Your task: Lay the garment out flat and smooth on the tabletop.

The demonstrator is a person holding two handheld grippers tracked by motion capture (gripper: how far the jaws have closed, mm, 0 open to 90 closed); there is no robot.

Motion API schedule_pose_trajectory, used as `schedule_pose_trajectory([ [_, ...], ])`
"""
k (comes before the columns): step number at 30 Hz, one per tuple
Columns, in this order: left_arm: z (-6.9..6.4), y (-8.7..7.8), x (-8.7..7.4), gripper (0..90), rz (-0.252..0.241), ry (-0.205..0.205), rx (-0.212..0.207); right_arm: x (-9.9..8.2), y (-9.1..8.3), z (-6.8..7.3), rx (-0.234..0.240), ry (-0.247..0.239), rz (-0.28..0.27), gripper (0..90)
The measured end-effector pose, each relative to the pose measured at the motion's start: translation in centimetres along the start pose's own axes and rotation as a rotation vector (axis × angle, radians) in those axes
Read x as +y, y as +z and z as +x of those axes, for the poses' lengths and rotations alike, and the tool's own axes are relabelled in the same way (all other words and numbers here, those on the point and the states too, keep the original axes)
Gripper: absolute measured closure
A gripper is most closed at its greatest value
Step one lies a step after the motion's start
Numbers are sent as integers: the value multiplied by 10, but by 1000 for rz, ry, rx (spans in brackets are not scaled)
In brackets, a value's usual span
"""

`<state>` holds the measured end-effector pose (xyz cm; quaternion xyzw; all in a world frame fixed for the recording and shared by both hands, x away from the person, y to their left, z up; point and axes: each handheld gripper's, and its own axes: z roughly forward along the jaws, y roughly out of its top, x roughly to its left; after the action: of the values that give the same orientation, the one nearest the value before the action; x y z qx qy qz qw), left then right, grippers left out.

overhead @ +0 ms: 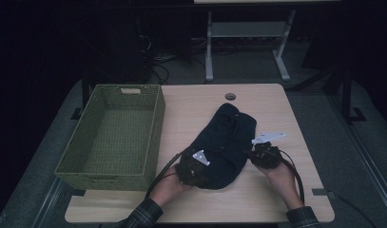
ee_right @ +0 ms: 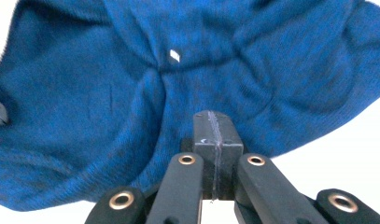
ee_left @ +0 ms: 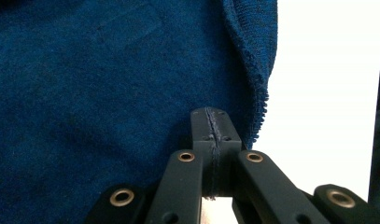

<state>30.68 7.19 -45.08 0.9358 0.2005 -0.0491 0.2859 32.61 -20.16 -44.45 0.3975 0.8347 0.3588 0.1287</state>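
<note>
- Two forearms reach in over the table point(overhead: 276, 209)'s near edge, one at either side of a dark blue knitted garment point(overhead: 227, 142) lying mid-table.
- Left gripper point(overhead: 197, 161) rests on the garment's near left end, jaws pressed together with knit caught between them.
- Right gripper point(overhead: 257, 151) meets the garment's right edge, jaws pinching fabric.
- Green basket point(overhead: 153, 137) sits left.

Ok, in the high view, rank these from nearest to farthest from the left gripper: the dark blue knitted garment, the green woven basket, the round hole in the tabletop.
1. Dark blue knitted garment: right at the left gripper, its near end under it.
2. Green woven basket: to the gripper's left, on the table's left edge.
3. Round hole in the tabletop: by the far edge, beyond the garment.
</note>
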Motion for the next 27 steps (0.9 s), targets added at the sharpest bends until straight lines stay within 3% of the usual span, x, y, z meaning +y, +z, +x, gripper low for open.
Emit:
schedule_pose_trajectory([
  [5, 0, -2, 1, 898, -4, -11, -7, -11, 17, 1, 9, -7, 53, 899],
  [11, 4, -13, 6, 882, -25, -24, 32, -14, 18, 3, -1, -32, 48, 900],
  [15, 9, -21, 14, 895, -37, -32, 69, -15, 18, -1, 20, 10, 43, 900],
  [22, 30, -28, 35, 900, -49, -44, 154, -15, 18, 2, 2, 7, 42, 900],
  [27, 46, -29, 52, 900, -71, -58, 191, -15, 18, 1, 7, 15, 42, 900],
])
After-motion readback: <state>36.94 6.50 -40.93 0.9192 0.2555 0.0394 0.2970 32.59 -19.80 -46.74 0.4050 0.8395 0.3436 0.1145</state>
